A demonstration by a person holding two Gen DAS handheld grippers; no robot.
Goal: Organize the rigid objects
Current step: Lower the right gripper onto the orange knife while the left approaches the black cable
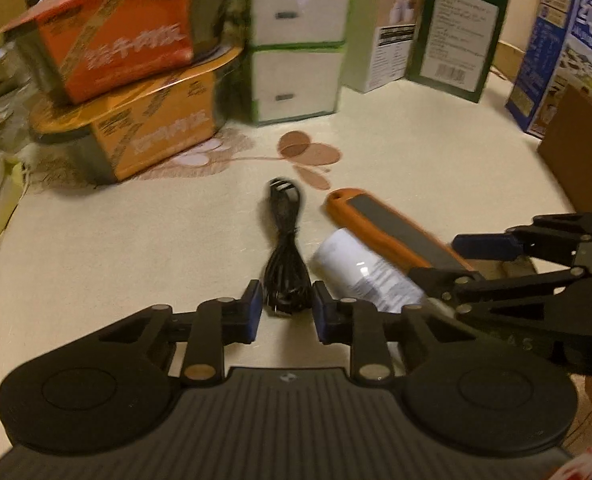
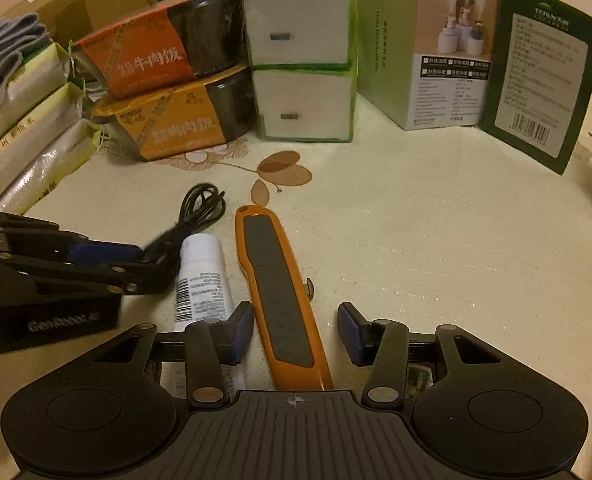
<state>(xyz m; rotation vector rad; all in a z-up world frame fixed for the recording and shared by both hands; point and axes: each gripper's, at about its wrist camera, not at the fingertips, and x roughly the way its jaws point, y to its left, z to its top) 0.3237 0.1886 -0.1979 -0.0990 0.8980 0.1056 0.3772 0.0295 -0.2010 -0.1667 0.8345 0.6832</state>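
A coiled black cable (image 1: 286, 256) lies on the cream tablecloth (image 1: 136, 248); my left gripper (image 1: 287, 312) is open with its blue pads on either side of the cable's near end. A white tube (image 1: 365, 276) and an orange-and-grey utility knife (image 1: 391, 232) lie just right of it. In the right wrist view my right gripper (image 2: 296, 334) is open astride the knife (image 2: 280, 300), with the tube (image 2: 202, 280) and cable (image 2: 194, 216) to its left. The left gripper's fingers (image 2: 108, 254) reach in there from the left.
Two stacked rice-meal bowls (image 2: 168, 92) and two stacked white boxes with green edges (image 2: 301, 68) stand at the back. A humidifier box (image 2: 427, 52), a dark green box (image 2: 543, 80) and a blue milk carton (image 1: 563, 52) stand to the right. Foil packets (image 2: 24, 128) lie left.
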